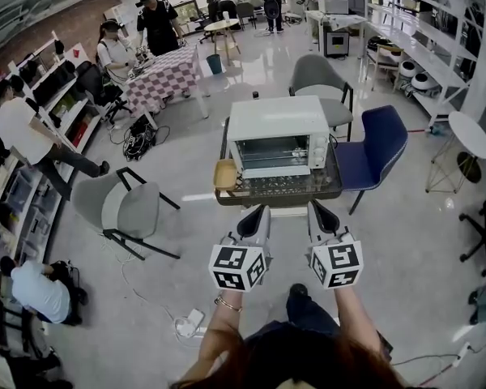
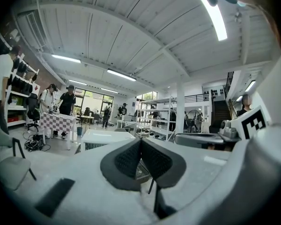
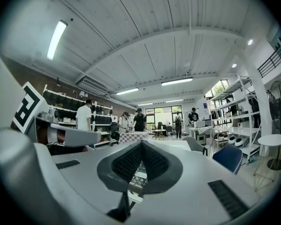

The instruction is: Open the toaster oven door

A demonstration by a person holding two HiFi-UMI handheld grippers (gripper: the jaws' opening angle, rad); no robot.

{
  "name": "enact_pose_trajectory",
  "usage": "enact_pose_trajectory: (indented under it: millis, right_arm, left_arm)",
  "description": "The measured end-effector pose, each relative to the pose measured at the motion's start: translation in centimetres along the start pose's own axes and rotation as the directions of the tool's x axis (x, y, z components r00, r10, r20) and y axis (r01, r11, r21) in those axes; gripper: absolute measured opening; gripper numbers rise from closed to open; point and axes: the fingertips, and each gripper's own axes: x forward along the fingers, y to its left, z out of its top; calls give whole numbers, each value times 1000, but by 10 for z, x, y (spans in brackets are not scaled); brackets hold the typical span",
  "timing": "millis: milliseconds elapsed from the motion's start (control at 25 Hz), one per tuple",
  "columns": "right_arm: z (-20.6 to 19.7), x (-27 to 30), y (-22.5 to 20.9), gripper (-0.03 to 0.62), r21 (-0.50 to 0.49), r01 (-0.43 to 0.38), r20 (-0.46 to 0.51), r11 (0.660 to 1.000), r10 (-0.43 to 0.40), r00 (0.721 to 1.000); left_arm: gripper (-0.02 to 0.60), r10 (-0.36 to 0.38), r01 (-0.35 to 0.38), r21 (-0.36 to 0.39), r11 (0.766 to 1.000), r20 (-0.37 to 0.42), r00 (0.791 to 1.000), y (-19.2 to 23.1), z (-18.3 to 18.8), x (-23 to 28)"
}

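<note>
White boxy toaster oven [image 1: 277,118] sits at the middle of a low dark glass tabletop [image 1: 296,190] in a busy workshop, its glass door facing me and looking shut. I hold both tools level, short of the tabletop's near edge and touching nothing. The left gripper [image 1: 261,211] has its jaws pressed together with nothing between them. The right gripper [image 1: 315,207] shows the same, its ribbed black pads [image 3: 155,162] meeting at a point. A small tan tray [image 1: 224,173] lies just beside the oven's left side. A grey padded chair [image 1: 317,75] stands behind the tabletop, a blue chair [image 1: 378,140] at its right, and another grey chair [image 1: 130,209] well off to the left.
</note>
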Motion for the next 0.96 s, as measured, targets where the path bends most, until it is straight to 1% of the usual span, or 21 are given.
enact_pose_trajectory:
  millis: [320, 960]
  right_arm:
    - [1, 3, -1, 0, 7, 8, -7, 1000, -8, 1000]
    - [-1, 14, -10, 0, 20, 20, -8, 1000, -20, 1000]
  left_arm:
    - [15, -9, 9, -14, 1000, -1, 1000, 4, 3, 3]
    - [14, -29, 28, -44, 999, -16, 999, 8, -2, 19]
